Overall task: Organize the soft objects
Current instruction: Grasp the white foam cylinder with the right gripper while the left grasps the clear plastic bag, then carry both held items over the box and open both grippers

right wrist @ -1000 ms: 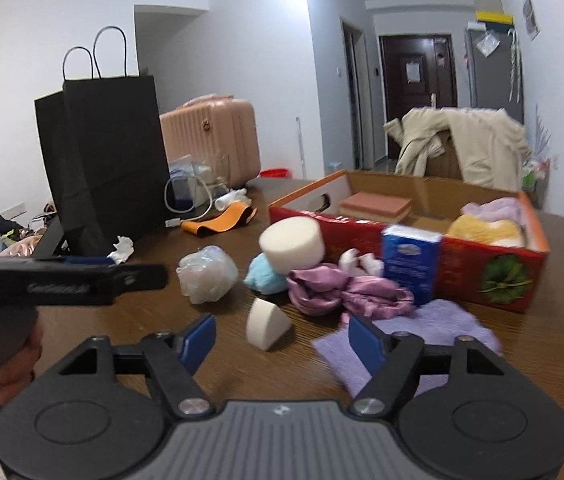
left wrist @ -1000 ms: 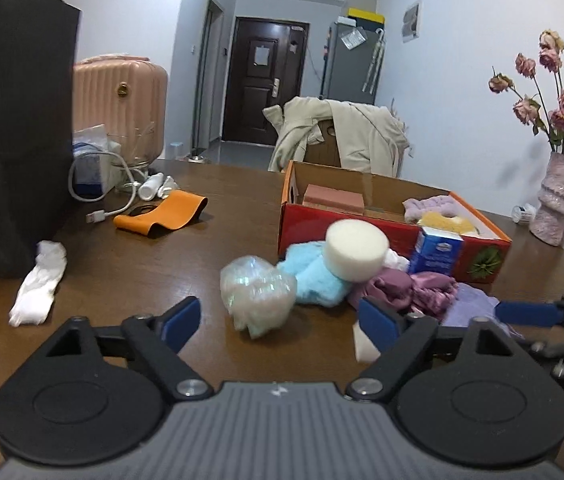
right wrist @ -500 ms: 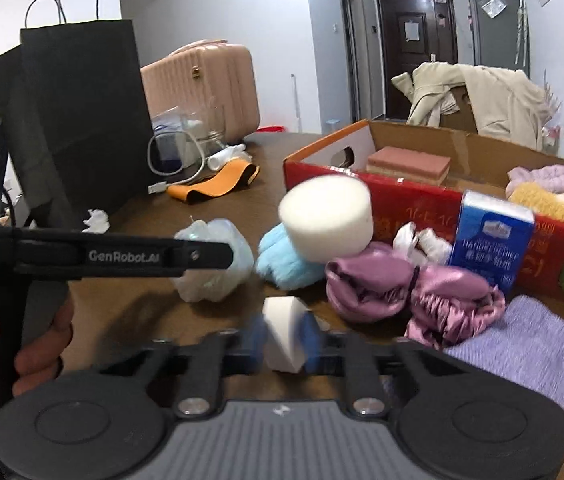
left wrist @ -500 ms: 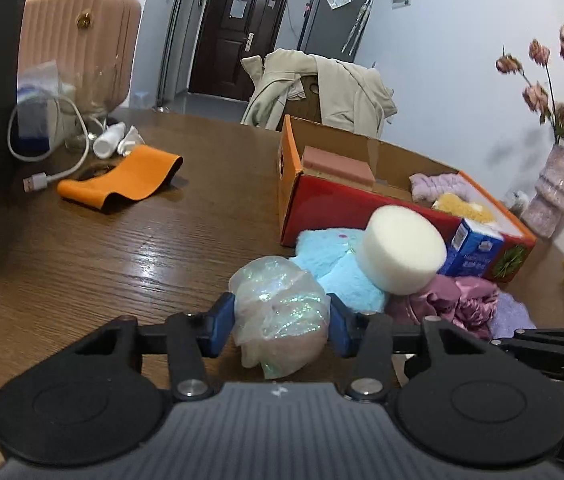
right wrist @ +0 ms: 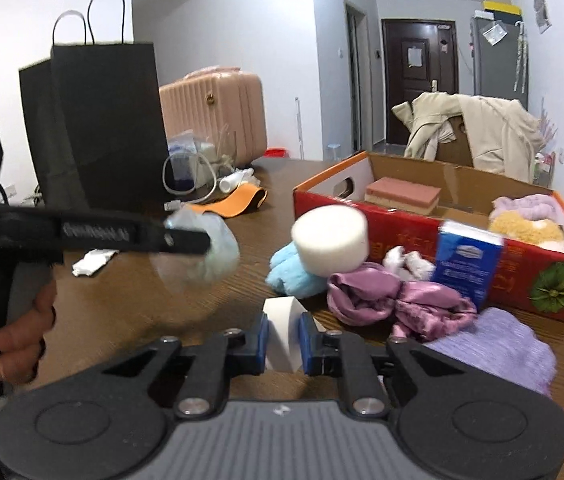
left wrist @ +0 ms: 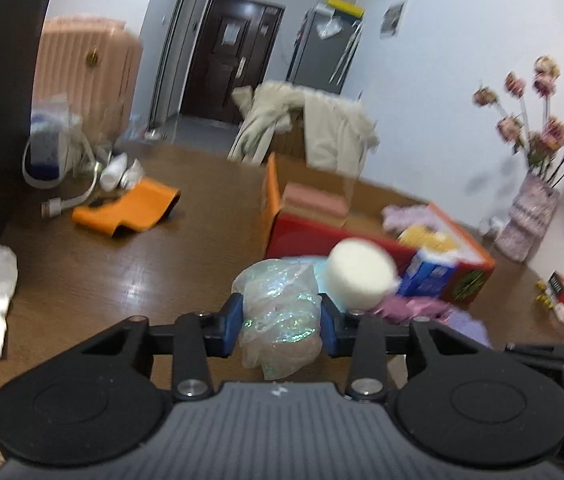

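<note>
We hold the left gripper (left wrist: 281, 322) closed on the iridescent translucent crumpled plastic bundle (left wrist: 280, 316), raised above the brown wooden table (left wrist: 130, 268), in front of the red and orange cardboard box (right wrist: 434, 216). We hold the right gripper (right wrist: 283, 342) closed on the white wedge-shaped foam sponge (right wrist: 282, 334), also in front of that box. Against the box front lies 1 white round foam cylinder (right wrist: 330, 238) on the light blue fluffy cloth (right wrist: 292, 272).

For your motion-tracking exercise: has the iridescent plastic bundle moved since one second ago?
Yes. The iridescent bundle, clamped by the left gripper, now hangs lifted off the table, higher against the black bag.
</note>
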### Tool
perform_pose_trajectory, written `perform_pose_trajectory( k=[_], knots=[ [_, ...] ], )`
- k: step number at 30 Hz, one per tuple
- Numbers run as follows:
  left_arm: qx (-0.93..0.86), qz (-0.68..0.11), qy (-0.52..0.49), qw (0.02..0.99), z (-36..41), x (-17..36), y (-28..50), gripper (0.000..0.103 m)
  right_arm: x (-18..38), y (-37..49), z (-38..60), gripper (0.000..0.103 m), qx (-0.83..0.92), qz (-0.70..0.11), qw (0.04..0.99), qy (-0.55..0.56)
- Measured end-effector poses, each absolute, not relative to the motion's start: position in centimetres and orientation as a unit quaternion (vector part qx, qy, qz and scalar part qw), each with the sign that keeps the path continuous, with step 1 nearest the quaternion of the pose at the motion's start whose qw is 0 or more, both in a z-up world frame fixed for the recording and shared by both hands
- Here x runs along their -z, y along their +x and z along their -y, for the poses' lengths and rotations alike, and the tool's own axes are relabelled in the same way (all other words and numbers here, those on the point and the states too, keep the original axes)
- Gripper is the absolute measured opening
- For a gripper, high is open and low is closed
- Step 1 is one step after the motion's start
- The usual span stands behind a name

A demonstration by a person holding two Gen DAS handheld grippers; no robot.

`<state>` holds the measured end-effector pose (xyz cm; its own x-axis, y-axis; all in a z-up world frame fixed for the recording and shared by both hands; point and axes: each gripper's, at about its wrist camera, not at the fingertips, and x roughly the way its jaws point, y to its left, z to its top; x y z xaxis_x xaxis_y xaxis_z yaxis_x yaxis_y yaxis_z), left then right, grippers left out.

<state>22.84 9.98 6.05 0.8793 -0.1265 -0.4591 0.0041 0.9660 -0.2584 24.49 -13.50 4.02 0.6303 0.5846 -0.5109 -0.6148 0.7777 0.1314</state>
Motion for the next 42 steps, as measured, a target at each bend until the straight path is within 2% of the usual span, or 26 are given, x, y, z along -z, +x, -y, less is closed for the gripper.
perform_pose_trajectory(
  k=[5,10,18,25,27,28,29,30,31,36,40,42],
  knots=[
    [0.062,-0.215,-0.118,0.967,-8.2,-8.7,23.2,0.040,-6.5,23.8,17.2,0.016,-0.331,-0.240,0.913,0.007],
    [0.093,-0.207,-0.110,0.968,-7.2,-10.8,26.9,0.040,-9.5,26.4,20.7,0.016,-0.310,-0.197,0.930,0.011],
    [0.145,-0.256,-0.107,0.950,-5.6,-12.7,40.8,0.040,-11.6,39.3,22.0,0.016,-0.278,-0.204,0.939,0.004],
    [0.159,-0.332,-0.130,0.921,-1.4,-10.7,54.7,0.041,-8.6,51.3,20.7,0.017,-0.221,-0.264,0.939,-0.022],
    [0.165,-0.335,-0.112,0.921,-0.2,-9.7,57.0,0.044,-7.4,53.2,20.3,0.020,-0.220,-0.285,0.933,-0.030],
    [0.160,-0.339,-0.109,0.921,0.3,-8.9,58.1,0.052,-6.7,53.8,19.9,0.020,-0.219,-0.293,0.930,-0.037],
    [0.152,-0.343,-0.111,0.920,0.5,-8.1,58.9,0.059,-6.2,54.3,19.8,0.026,-0.211,-0.289,0.933,-0.036],
    [0.154,-0.343,-0.112,0.920,0.5,-7.5,59.5,0.062,-5.7,54.5,19.7,0.037,-0.204,-0.284,0.936,-0.035],
    [0.156,-0.347,-0.110,0.918,0.6,-6.9,59.8,0.066,-5.4,54.8,19.6,0.040,-0.200,-0.285,0.937,-0.035],
    [0.154,-0.342,-0.110,0.921,-0.8,-7.7,58.6,0.068,-6.1,54.3,20.7,0.040,-0.194,-0.269,0.943,-0.024],
    [0.144,-0.299,-0.105,0.937,-2.6,-12.3,55.3,0.072,-9.1,52.4,22.3,0.041,-0.188,-0.233,0.954,-0.022],
    [0.141,-0.271,-0.102,0.947,-3.5,-14.8,53.2,0.074,-10.8,51.0,22.9,0.045,-0.187,-0.216,0.958,-0.024]
  ],
)
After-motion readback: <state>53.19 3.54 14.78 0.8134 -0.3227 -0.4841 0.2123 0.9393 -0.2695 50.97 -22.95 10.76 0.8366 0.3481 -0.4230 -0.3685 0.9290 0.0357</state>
